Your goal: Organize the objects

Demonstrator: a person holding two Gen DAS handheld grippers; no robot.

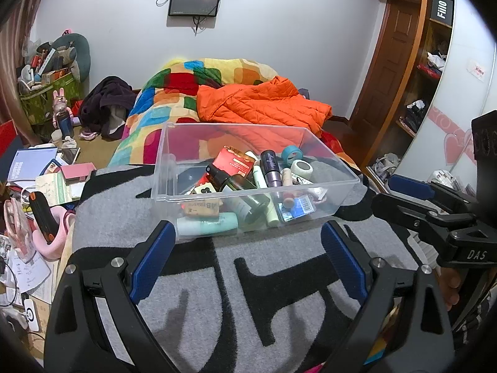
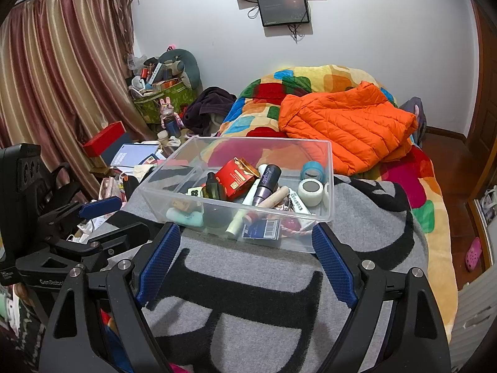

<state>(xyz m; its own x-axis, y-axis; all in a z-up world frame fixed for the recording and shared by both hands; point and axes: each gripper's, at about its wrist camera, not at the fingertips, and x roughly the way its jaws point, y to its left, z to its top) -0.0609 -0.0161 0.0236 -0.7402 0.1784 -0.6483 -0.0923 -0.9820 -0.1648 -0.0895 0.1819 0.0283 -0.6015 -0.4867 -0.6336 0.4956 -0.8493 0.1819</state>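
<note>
A clear plastic bin (image 1: 174,168) (image 2: 327,171) stands on a grey and black blanket (image 1: 248,295) (image 2: 248,279) on the bed. It holds several small items: a red box (image 1: 234,161) (image 2: 234,177), a purple tube (image 1: 269,164) (image 2: 267,180), a blue tape roll (image 1: 292,154) (image 2: 313,170), a white tape roll (image 1: 301,168) (image 2: 310,191) and a mint bottle (image 1: 206,225) (image 2: 183,216). My left gripper (image 1: 248,239) is open and empty just in front of the bin. My right gripper (image 2: 247,239) is open and empty, also just before the bin's near wall.
An orange puffer jacket (image 1: 264,105) (image 2: 348,124) lies on a colourful quilt (image 1: 174,87) (image 2: 310,77) behind the bin. A cluttered side table with papers and boxes (image 1: 40,180) (image 2: 130,155) stands left of the bed. A wardrobe (image 1: 428,62) is at the right.
</note>
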